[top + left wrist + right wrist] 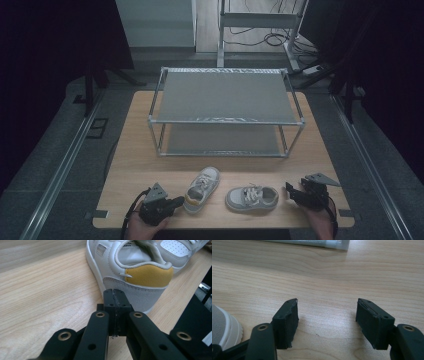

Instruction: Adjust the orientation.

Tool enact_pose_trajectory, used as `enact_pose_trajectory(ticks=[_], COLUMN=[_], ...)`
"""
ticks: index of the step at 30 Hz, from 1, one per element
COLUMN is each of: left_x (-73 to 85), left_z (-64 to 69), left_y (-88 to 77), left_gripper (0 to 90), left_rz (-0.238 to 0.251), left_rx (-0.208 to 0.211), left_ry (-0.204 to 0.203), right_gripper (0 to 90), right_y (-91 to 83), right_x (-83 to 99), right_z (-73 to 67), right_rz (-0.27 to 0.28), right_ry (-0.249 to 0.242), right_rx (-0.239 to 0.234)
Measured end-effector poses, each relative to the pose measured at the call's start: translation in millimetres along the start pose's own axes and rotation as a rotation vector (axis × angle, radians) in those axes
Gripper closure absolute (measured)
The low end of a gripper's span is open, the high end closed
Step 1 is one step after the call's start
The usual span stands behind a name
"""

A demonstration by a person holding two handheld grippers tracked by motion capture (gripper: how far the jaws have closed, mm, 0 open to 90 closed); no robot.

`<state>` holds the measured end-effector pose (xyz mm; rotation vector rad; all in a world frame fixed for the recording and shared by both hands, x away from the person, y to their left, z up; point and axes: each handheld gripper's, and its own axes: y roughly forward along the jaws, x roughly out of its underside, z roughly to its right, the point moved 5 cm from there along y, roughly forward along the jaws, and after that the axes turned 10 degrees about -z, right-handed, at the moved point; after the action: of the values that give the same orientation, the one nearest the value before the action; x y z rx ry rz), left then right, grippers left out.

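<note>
The left gripper's [115, 293] fingers [110, 301] are pressing flat together with nothing between them, their tips sitting just short of the grey heel of the left shoe [130, 267], a small white sneaker with a mustard-yellow heel patch. The right gripper's [327, 320] fingers [285, 322] are standing spread wide over bare wood, pinching nothing. From the high view, the left shoe [202, 189] is lying on the near part of the wooden table [125, 165], toe angling away from the person, and the right shoe [251, 197] is lying just beside it, well apart from touching, turned sideways with its toe toward the left shoe. The left gripper [176, 202] is resting in a hand [145, 227] at the near edge, close against the left shoe's heel, while the right gripper [289, 189] is sitting near the right shoe's heel, held by the other hand [320, 220]. Beyond both shoes, a two-tier metal rack [225, 95] is standing across the far half of the table, its shelves grey. In the right gripper view, the white edge of the right shoe [225, 327] is showing at the lower left.
</note>
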<state>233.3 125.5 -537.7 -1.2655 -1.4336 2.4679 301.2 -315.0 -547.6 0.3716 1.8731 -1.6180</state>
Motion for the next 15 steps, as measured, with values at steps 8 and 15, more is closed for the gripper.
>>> enact_pose_trajectory(ticks=[8, 15], left_x=[0.3, -2.5], left_z=[4.0, -3.1], left_y=[3.6, -0.3], left_gripper=[84.6, 57.9], left_rz=[0.002, 0.054], left_rx=[-0.013, -0.034], left_ry=[0.001, -0.022], right_gripper=[34.2, 34.0], right_y=[0.1, -2.9], right_x=[0.0, -0.6], right_z=[-0.5, 1.2], right_rz=[-0.001, 0.018], right_ry=[-0.002, -0.007], right_rx=[-0.002, -0.018])
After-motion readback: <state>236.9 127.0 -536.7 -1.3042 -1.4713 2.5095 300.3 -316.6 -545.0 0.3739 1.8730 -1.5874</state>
